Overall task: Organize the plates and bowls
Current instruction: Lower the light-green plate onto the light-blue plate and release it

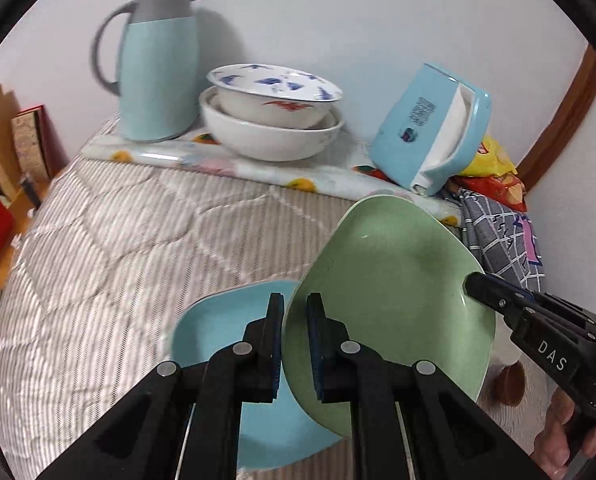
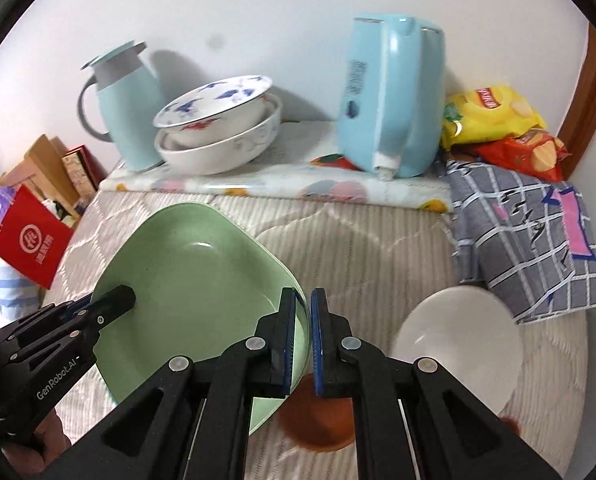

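A green plate [image 1: 394, 280] is held up off the quilt, tilted, by both grippers. My left gripper [image 1: 296, 308] is shut on its left rim. My right gripper [image 2: 305, 304] is shut on its right rim, where the green plate [image 2: 186, 280] shows large. The right gripper also shows in the left wrist view [image 1: 478, 284], and the left gripper in the right wrist view [image 2: 126, 296]. A light blue plate [image 1: 226, 320] lies on the quilt under the green one. A white plate [image 2: 458, 344] and a brown bowl [image 2: 318, 428] lie to the right. Two stacked white bowls [image 1: 272, 112] stand at the back.
A light blue thermos jug [image 1: 158, 64] and a light blue kettle [image 2: 390, 96] stand on a raised flowered board [image 2: 274, 188] by the wall. Snack bags [image 2: 498, 128] and a checked cloth [image 2: 526, 232] lie at right. A red bag [image 2: 30, 240] and boxes sit at left.
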The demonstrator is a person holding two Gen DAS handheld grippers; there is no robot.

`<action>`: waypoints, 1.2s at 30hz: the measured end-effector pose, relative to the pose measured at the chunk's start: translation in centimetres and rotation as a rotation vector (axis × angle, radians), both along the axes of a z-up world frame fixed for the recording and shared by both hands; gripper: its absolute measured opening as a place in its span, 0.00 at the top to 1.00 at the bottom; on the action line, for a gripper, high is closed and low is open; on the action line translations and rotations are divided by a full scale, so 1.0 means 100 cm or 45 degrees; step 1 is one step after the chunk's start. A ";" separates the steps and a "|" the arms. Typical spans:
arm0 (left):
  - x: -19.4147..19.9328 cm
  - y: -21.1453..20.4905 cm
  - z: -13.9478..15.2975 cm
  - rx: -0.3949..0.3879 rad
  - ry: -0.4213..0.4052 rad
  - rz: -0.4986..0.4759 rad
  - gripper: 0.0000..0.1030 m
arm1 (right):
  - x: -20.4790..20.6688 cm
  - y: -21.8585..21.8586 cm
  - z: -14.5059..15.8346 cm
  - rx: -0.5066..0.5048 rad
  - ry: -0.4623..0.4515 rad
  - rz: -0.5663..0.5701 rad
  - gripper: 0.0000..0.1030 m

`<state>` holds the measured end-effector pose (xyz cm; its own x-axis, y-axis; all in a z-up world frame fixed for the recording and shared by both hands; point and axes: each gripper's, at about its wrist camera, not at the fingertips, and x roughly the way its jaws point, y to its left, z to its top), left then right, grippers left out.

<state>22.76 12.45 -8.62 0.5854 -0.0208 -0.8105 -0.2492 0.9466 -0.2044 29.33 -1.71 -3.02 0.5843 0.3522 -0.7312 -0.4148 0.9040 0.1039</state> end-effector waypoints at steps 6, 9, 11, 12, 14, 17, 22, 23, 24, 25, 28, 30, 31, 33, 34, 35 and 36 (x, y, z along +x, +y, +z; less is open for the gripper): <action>-0.019 0.026 -0.006 0.004 0.016 0.043 0.88 | -0.016 0.028 -0.011 0.010 0.023 0.037 0.93; -0.025 0.039 -0.012 0.008 0.034 0.060 0.89 | -0.020 0.041 -0.018 0.008 0.039 0.049 0.93; -0.026 0.045 -0.017 0.005 0.043 0.069 0.88 | -0.021 0.049 -0.023 0.005 0.057 0.052 0.93; -0.026 0.048 -0.019 0.001 0.047 0.073 0.88 | -0.021 0.053 -0.027 0.002 0.064 0.051 0.93; -0.024 0.054 -0.025 -0.011 0.061 0.076 0.88 | -0.020 0.058 -0.033 -0.003 0.081 0.044 0.93; -0.021 0.059 -0.034 -0.015 0.075 0.080 0.88 | -0.019 0.062 -0.042 -0.011 0.116 0.035 0.93; -0.016 0.060 -0.043 -0.045 0.083 0.061 0.88 | -0.021 0.060 -0.047 -0.036 0.129 0.010 0.93; -0.015 0.060 -0.045 -0.043 0.085 0.059 0.88 | -0.020 0.059 -0.048 -0.033 0.133 0.006 0.93; -0.014 0.059 -0.046 -0.043 0.087 0.058 0.88 | -0.020 0.058 -0.048 -0.031 0.138 -0.003 0.93; -0.013 0.059 -0.048 -0.047 0.090 0.059 0.88 | -0.020 0.058 -0.048 -0.032 0.141 -0.008 0.93; -0.012 0.060 -0.051 -0.054 0.092 0.061 0.87 | -0.022 0.059 -0.050 -0.045 0.142 -0.013 0.92; -0.012 0.061 -0.050 -0.046 0.083 0.053 0.85 | -0.023 0.060 -0.052 -0.048 0.152 -0.001 0.90; -0.013 0.061 -0.049 -0.042 0.078 0.049 0.81 | -0.025 0.060 -0.052 -0.050 0.155 0.005 0.90; -0.014 0.061 -0.047 -0.039 0.072 0.046 0.72 | -0.029 0.060 -0.052 -0.045 0.164 0.024 0.90; -0.016 0.061 -0.046 -0.038 0.067 0.042 0.69 | -0.031 0.060 -0.052 -0.036 0.165 0.030 0.90; -0.017 0.060 -0.044 -0.037 0.062 0.038 0.67 | -0.033 0.060 -0.051 -0.028 0.166 0.037 0.89; -0.018 0.060 -0.043 -0.036 0.057 0.034 0.65 | -0.035 0.059 -0.051 -0.024 0.166 0.042 0.87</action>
